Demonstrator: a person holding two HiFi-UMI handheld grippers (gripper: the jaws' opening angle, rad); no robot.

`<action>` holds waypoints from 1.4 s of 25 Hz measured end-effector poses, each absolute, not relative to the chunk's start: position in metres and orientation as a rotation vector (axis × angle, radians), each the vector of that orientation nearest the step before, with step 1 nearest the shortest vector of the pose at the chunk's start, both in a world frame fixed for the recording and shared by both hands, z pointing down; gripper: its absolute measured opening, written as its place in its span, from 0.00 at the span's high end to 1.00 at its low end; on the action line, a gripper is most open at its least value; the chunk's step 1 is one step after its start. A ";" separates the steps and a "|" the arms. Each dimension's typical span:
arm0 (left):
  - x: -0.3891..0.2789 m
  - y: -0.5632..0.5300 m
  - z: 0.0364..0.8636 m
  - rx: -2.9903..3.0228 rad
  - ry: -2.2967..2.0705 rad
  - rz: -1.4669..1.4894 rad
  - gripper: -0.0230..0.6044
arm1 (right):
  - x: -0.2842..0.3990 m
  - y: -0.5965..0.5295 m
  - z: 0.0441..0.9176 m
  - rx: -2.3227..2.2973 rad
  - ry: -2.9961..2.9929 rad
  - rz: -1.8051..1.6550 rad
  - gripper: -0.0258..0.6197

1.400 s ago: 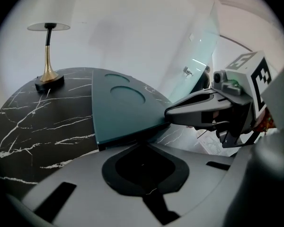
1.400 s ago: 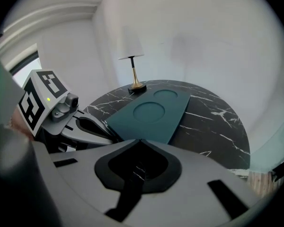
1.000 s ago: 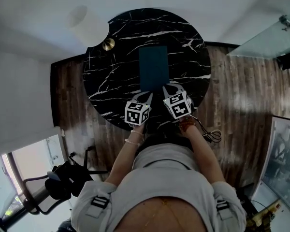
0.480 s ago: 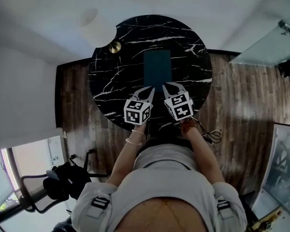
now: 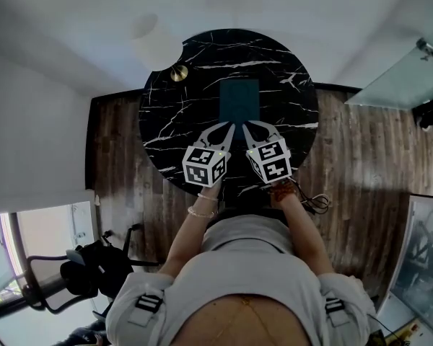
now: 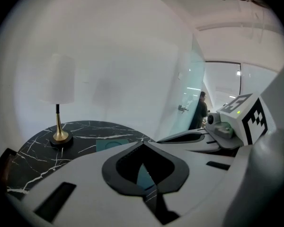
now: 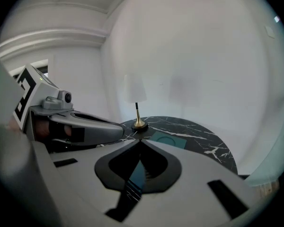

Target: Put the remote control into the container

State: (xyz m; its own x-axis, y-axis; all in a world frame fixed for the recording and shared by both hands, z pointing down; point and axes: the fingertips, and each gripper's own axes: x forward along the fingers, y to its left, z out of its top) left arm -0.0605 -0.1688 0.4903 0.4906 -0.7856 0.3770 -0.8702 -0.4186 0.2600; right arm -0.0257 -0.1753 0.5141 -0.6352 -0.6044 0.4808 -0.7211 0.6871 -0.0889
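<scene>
A flat teal container (image 5: 239,99) lies in the middle of a round black marble table (image 5: 173,121). No remote control shows in any view. My left gripper (image 5: 229,126) and right gripper (image 5: 246,126) hover side by side just short of the container's near edge, tips pointing at it. In the left gripper view the jaws of the left gripper (image 6: 142,143) meet at the tips with nothing between them, and the teal container (image 6: 114,144) lies ahead. The right gripper (image 7: 139,140) is shut and empty too, with the container (image 7: 169,139) beyond it.
A lamp with a brass base (image 5: 178,72) and white shade (image 5: 153,38) stands at the table's far left edge; the lamp (image 6: 60,136) also shows in the left gripper view. Wooden floor (image 5: 361,150) surrounds the table. A glass panel (image 5: 411,63) is at the right.
The head view has drifted slightly, so the table sits a little to the right. Both grippers stay shut, side by side at the container's near edge.
</scene>
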 end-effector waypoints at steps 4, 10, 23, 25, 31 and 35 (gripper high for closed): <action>-0.062 -0.172 0.471 2.350 -1.412 0.243 0.96 | -0.026 -0.177 0.496 1.059 -2.520 0.350 0.94; -0.063 -0.173 0.446 2.386 -1.451 0.198 0.96 | -0.027 -0.179 0.464 1.075 -2.580 0.291 0.94; -0.066 -0.186 0.403 2.453 -1.503 0.112 0.96 | -0.027 -0.193 0.417 1.120 -2.667 0.230 0.94; -0.066 -0.189 0.400 2.459 -1.505 0.111 0.96 | -0.029 -0.194 0.415 1.118 -2.670 0.223 0.94; -0.066 -0.196 0.389 2.474 -1.499 0.073 0.96 | -0.030 -0.198 0.402 1.141 -2.698 0.218 0.94; -0.069 -0.199 0.382 2.477 -1.519 0.061 0.96 | -0.031 -0.200 0.396 1.141 -2.706 0.215 0.94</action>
